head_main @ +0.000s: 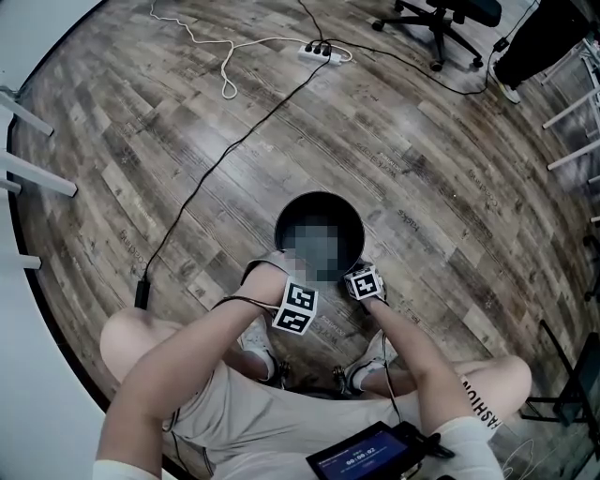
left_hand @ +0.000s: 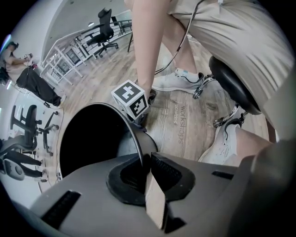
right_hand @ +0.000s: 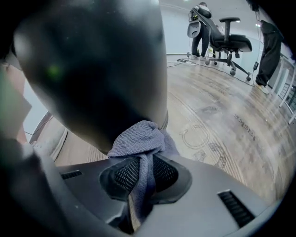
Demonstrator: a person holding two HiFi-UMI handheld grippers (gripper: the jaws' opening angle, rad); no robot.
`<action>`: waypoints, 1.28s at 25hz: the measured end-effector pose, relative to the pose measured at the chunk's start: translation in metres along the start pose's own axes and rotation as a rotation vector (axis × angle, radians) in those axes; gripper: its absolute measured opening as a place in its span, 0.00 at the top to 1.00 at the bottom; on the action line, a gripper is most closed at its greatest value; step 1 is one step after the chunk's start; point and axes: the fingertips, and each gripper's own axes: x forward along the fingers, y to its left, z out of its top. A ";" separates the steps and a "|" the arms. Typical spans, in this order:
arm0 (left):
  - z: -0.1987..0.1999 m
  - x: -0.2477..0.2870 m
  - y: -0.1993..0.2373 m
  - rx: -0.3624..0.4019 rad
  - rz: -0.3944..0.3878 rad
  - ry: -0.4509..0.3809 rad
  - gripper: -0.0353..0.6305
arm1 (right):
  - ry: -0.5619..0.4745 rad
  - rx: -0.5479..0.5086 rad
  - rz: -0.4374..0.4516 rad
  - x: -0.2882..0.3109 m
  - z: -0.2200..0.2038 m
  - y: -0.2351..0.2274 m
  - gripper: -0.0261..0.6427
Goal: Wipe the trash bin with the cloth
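Nearest, a seated person [head_main: 281, 422] reaches both arms down to the trash bin [head_main: 319, 195], which stands on the wood floor [head_main: 187, 122].

Left gripper [left_hand: 144, 169]: jaws narrow, clamped on the bin's near-left rim, one jaw inside the wall and one outside.

Right gripper [right_hand: 141, 173]: jaws closed on the grey cloth [right_hand: 141, 139], which presses against the bin's outer wall at the near-right side.

Far: power strip [head_main: 314, 52], office chair [head_main: 441, 19].
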 end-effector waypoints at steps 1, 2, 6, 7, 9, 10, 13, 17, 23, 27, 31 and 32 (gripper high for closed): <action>-0.001 0.000 0.000 -0.003 0.005 0.001 0.89 | 0.010 0.019 0.001 0.000 0.001 0.000 0.88; -0.002 0.000 0.000 -0.005 0.010 0.002 0.89 | 0.024 0.034 0.001 -0.002 0.003 0.001 0.88; -0.002 -0.001 -0.002 0.016 0.025 0.000 0.88 | 0.056 0.068 0.007 -0.039 0.000 0.009 0.88; -0.002 -0.002 -0.002 0.036 0.032 0.001 0.88 | 0.048 0.073 0.023 -0.054 0.000 0.013 0.88; -0.007 -0.005 0.000 0.062 0.045 0.008 0.87 | 0.025 0.071 0.053 -0.087 0.001 0.022 0.88; -0.012 -0.007 0.001 0.064 0.048 0.014 0.84 | 0.008 0.064 0.064 -0.102 0.003 0.026 0.88; -0.028 -0.009 0.002 0.065 0.039 0.042 0.77 | -0.066 0.042 0.075 -0.145 0.023 0.034 0.88; -0.039 -0.002 0.000 0.100 0.049 0.088 0.77 | -0.162 0.061 0.093 -0.197 0.061 0.046 0.88; -0.034 0.000 0.000 0.054 0.035 0.092 0.83 | -0.225 0.040 0.122 -0.234 0.083 0.071 0.88; -0.016 -0.001 -0.002 0.015 0.014 0.052 0.85 | -0.218 0.058 0.095 -0.212 0.081 0.065 0.88; 0.005 -0.002 -0.004 -0.031 0.002 0.002 0.88 | -0.231 0.028 0.060 -0.190 0.080 0.050 0.88; 0.007 -0.002 -0.002 -0.047 0.001 -0.007 0.88 | -0.239 0.014 0.059 -0.185 0.081 0.045 0.88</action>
